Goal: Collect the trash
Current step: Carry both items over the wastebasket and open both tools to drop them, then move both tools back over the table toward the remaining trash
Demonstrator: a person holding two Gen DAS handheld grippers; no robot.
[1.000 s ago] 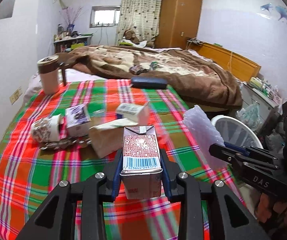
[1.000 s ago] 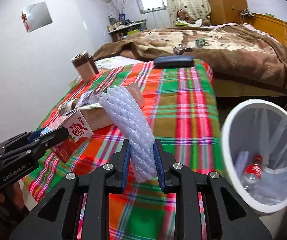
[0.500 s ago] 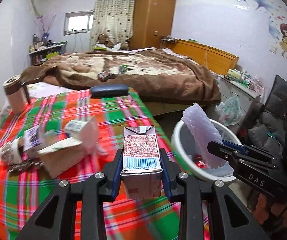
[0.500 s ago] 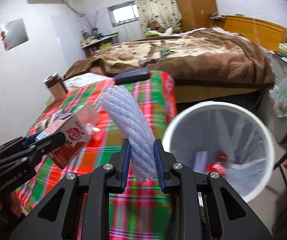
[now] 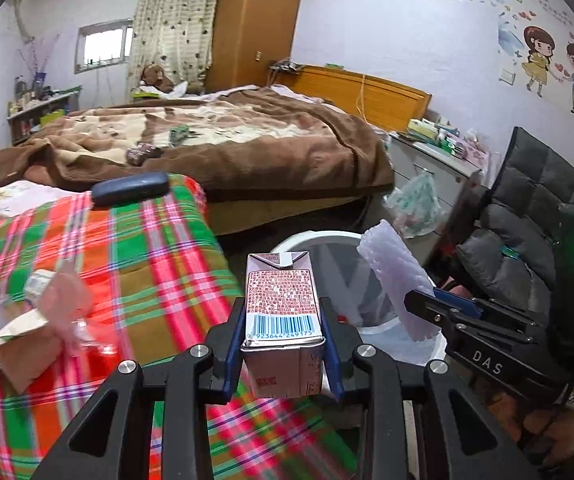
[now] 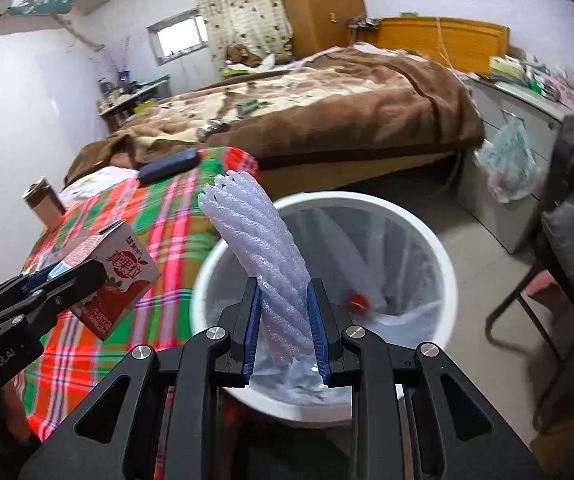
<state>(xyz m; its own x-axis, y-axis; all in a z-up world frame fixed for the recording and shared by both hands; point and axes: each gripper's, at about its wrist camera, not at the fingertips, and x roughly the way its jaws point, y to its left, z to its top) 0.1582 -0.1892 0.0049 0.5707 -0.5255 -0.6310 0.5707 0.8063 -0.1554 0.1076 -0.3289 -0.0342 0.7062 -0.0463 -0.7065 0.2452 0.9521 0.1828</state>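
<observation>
1. Left gripper (image 5: 283, 344): blue-padded fingers (image 5: 234, 340) clamped on a pink-and-white rectangular drink carton (image 5: 283, 320), upright, barcode facing the camera.
2. Carton sits above the near edge of the red-green plaid bedspread (image 5: 135, 264), beside the round white plastic trash bin (image 6: 443, 264).
3. Right gripper (image 6: 285, 332): fingers closed on a white twisted foam net sleeve (image 6: 263, 256), tilted up and to the left, held over the bin's opening.
4. Bin has a clear liner; a plastic bottle with a red cap (image 6: 357, 302) lies inside.
5. Remaining litter on the plaid: brown paper bag (image 5: 19, 336) and small cartons at the left, blurred.
6. Dark blue case (image 5: 129, 188) lies at the plaid's far edge.
</observation>
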